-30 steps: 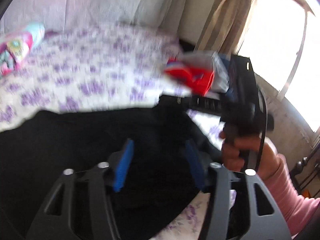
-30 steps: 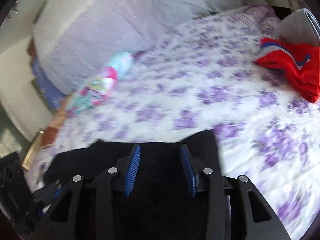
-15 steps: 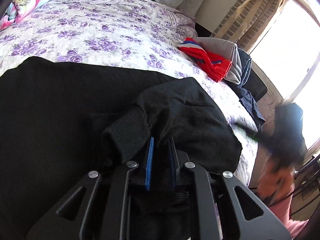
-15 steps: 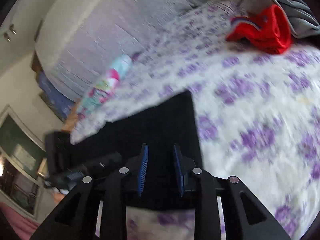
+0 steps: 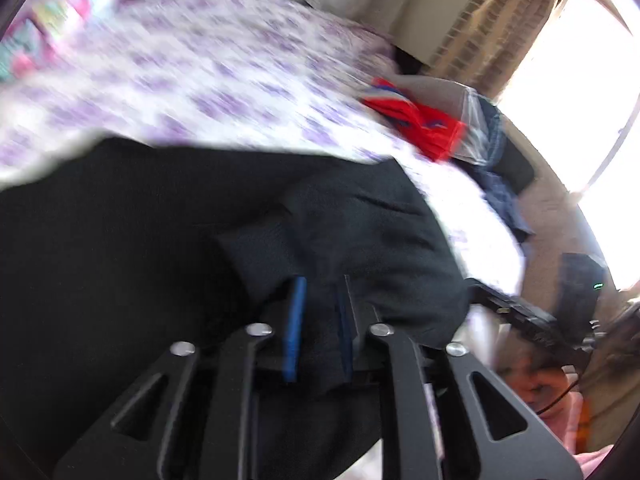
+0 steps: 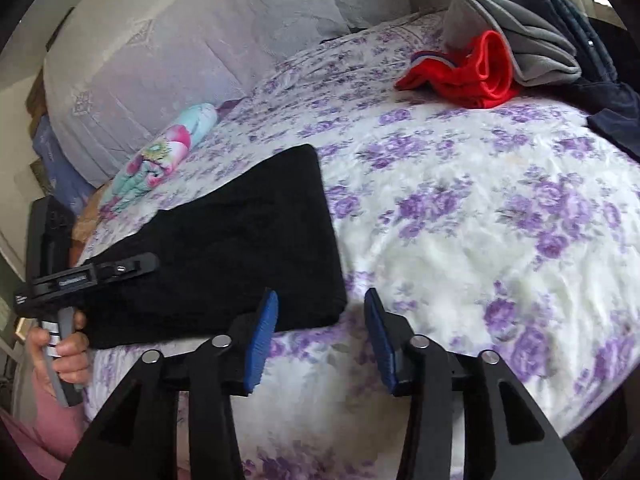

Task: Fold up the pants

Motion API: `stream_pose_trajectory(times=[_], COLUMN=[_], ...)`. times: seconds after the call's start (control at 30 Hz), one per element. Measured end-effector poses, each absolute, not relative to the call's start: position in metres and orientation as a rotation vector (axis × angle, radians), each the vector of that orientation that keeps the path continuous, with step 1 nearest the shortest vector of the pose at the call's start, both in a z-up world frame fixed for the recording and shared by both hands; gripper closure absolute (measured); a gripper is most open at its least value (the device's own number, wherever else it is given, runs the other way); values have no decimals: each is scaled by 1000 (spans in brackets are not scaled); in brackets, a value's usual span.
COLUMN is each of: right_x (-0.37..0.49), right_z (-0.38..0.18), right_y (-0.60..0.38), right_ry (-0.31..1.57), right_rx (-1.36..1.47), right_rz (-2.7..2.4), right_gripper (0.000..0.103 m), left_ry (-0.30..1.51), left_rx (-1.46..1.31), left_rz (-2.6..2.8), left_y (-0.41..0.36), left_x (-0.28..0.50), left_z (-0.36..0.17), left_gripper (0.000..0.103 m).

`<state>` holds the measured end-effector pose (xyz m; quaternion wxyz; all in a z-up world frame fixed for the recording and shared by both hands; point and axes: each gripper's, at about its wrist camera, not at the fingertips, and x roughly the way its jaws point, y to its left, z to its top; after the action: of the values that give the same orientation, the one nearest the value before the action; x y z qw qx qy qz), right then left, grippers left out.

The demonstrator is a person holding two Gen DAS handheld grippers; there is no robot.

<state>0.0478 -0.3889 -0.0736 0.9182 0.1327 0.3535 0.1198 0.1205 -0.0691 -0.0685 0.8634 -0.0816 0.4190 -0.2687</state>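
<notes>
The black pants (image 6: 240,240) lie folded flat on the flowered bed sheet (image 6: 480,220). In the left wrist view they fill the lower half, with a thick bunched fold (image 5: 360,232) just ahead of my left gripper (image 5: 320,320). Its jaws are opening, and black cloth still lies loosely between the blue pads (image 5: 296,320). From the right wrist camera the left gripper (image 6: 88,272) shows at the pants' left end, held by a hand (image 6: 60,344). My right gripper (image 6: 320,320) is opening over bare sheet beside the pants' near right corner, with nothing between its fingers.
A red garment (image 6: 468,76) lies at the far right of the bed under a folded grey one (image 6: 520,40), next to dark blue clothes (image 6: 608,92). A colourful pillow (image 6: 160,160) rests against pale cushions (image 6: 180,40). A curtain (image 5: 500,32) and bright window flank the bed.
My left gripper, shut on the pants fold half a second ago, has parted its pads. My right gripper has slid off the pants onto bare sheet by their corner and opened wider.
</notes>
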Motion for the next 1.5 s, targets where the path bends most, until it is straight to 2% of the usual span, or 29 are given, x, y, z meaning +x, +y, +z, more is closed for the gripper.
stream_pose_trajectory(times=[0.03, 0.07, 0.13, 0.27, 0.4, 0.47, 0.5, 0.53, 0.57, 0.7, 0.87, 0.97, 1.17, 1.23, 1.37, 1.5], right_x=[43, 40, 38, 50, 60, 71, 75, 58, 53, 50, 56, 64, 81, 80, 82, 82], right_z=[-69, -66, -53, -29, -29, -54, -72, -70, -67, -66, -40, -39, -66, -65, -67, -68], right_y=[-388, -385, -375, -315, -248, -223, -212, -202, -197, -196, -221, -220, -200, -197, -197, -197], right_ry=[712, 695, 653, 581, 570, 672, 737, 654, 651, 643, 547, 526, 631, 633, 632, 632], right_rx=[270, 275, 289, 239, 154, 123, 93, 6, -33, -35, 261, 294, 260, 243, 241, 239], right_rz=[235, 247, 292, 456, 617, 641, 604, 581, 572, 557, 671, 663, 626, 665, 679, 687], right_gripper=[56, 56, 56, 56, 55, 46, 46, 42, 38, 35, 36, 35, 33, 25, 23, 22], left_ry=[832, 778, 668, 630, 714, 771, 817, 839, 856, 845, 786, 753, 778, 814, 863, 890], left_rx=[-133, -95, -28, -36, 14, 28, 7, -9, -31, -52, -42, -71, -338, -500, -662, -546], left_rz=[-499, -428, -299, -244, -135, -82, -68, -69, -69, -57, 17, 127, 369, 310, 232, 284], left_y=[-59, -49, -30, -10, -5, 2, 8, 21, 27, 40, 65, 103, 209, 236, 248, 224], left_x=[114, 106, 88, 75, 75, 77, 80, 79, 79, 69, 53, 36, 2, -6, -6, 8], left_z=[-59, -50, -32, -22, -38, -52, -60, -66, -70, -63, -42, -29, -27, -40, -60, -61], left_gripper=[44, 24, 18, 18, 17, 17, 17, 17, 17, 16, 13, 13, 14, 14, 14, 14])
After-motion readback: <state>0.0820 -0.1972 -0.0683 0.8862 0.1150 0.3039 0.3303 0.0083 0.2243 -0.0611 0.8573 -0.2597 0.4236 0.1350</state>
